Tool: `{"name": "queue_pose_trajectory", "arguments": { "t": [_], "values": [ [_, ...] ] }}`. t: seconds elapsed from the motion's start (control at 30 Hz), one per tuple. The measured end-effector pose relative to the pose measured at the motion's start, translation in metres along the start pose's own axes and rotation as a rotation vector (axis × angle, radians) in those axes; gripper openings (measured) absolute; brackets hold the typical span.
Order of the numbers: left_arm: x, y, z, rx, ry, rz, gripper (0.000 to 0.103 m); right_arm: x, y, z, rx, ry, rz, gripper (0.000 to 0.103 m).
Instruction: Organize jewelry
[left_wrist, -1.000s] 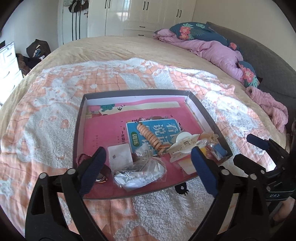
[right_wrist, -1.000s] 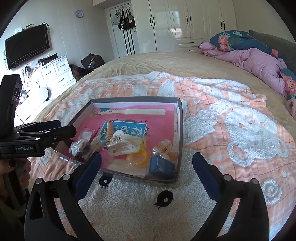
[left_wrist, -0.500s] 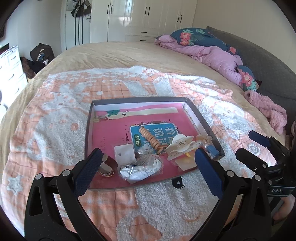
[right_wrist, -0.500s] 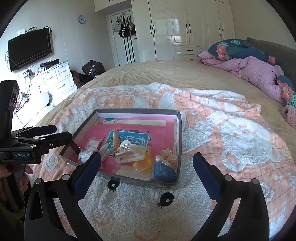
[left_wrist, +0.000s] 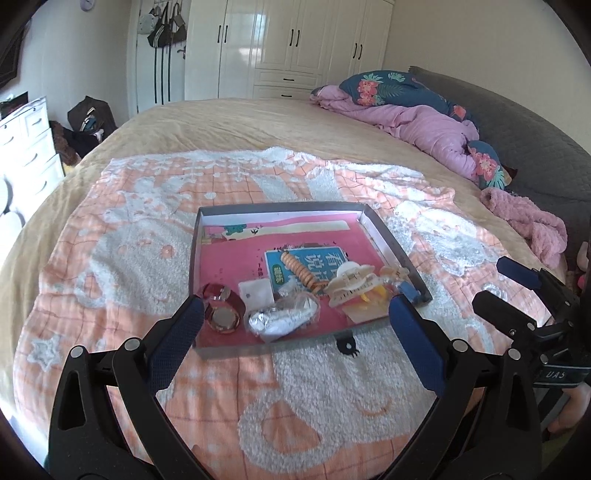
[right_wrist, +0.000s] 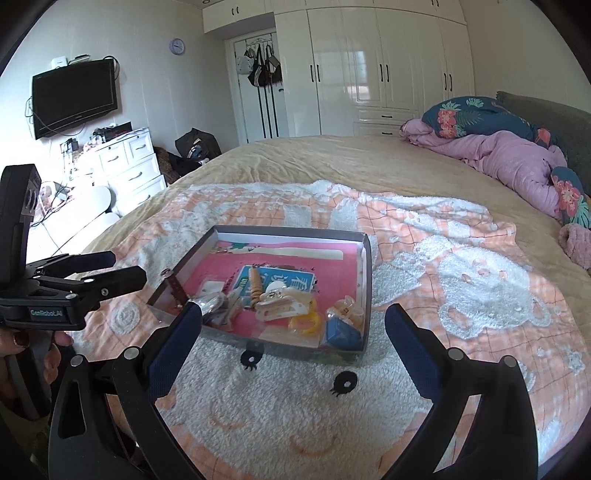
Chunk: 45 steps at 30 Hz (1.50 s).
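Observation:
A shallow grey box (left_wrist: 391, 242) (right_wrist: 364, 258) with a pink lining lies on the bed. Inside it are a red-strapped watch (left_wrist: 221, 308), a clear plastic bag (left_wrist: 284, 319), a beaded bracelet (left_wrist: 299, 271), a cream hair claw (left_wrist: 351, 282) (right_wrist: 280, 302), a yellow ring (right_wrist: 304, 321) and a small blue box (right_wrist: 341, 332). My left gripper (left_wrist: 295, 314) hangs open above the box's near edge. My right gripper (right_wrist: 293, 325) is open too, short of the box's near side. Neither holds anything.
An orange-and-white fleece blanket (left_wrist: 314, 387) covers the bed around the box. A purple duvet (left_wrist: 428, 125) and floral pillows (right_wrist: 476, 118) lie at the far right. White drawers (right_wrist: 125, 166) stand left of the bed. A hand (right_wrist: 22, 343) grips the left tool.
Both grippers have pulled back and risen from the box, which now sits smaller and farther off. The watch has come into full view. Both stay open.

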<state>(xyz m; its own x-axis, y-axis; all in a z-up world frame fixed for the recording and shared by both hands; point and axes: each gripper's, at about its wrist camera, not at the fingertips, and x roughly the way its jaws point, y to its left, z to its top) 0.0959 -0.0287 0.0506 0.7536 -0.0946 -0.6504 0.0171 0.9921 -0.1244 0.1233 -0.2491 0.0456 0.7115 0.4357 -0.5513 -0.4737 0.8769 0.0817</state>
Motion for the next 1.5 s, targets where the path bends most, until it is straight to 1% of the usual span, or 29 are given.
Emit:
{"name": "queue_pose_trajectory", "arguments": {
  "t": [0.13, 0.27, 0.37, 0.6, 0.77, 0.9, 1.03, 1.5],
  "values": [
    [-0.008, 0.002, -0.012, -0.012, -0.005, -0.001, 0.094, -0.010, 0.004, -0.009, -0.005, -0.003, 0.002, 0.099],
    [-0.015, 0.004, -0.022, 0.002, -0.018, 0.018, 0.094, -0.017, 0.004, -0.017, 0.020, -0.005, 0.015, 0.099],
    [-0.015, 0.008, -0.029, -0.004, -0.012, 0.025, 0.094, -0.020, 0.003, -0.026, 0.025, -0.003, 0.002, 0.099],
    [-0.018, 0.010, -0.050, -0.005, -0.020, 0.026, 0.094, -0.018, 0.003, -0.042, 0.041, 0.029, -0.005, 0.099],
    [-0.017, 0.011, -0.063, -0.022, -0.022, 0.008, 0.094, -0.014, 0.009, -0.054, 0.019, 0.035, -0.019, 0.099],
    [-0.013, 0.010, -0.070, -0.021, -0.015, 0.000, 0.094, -0.009, 0.009, -0.062, 0.025, 0.037, -0.029, 0.099],
    [-0.009, 0.007, -0.074, -0.015, -0.005, 0.003, 0.094, -0.004, 0.012, -0.064, 0.002, 0.052, -0.033, 0.099],
    [-0.003, 0.009, -0.075, -0.012, 0.016, 0.033, 0.094, 0.002, 0.013, -0.066, 0.007, 0.079, -0.021, 0.099]
  ]
}}
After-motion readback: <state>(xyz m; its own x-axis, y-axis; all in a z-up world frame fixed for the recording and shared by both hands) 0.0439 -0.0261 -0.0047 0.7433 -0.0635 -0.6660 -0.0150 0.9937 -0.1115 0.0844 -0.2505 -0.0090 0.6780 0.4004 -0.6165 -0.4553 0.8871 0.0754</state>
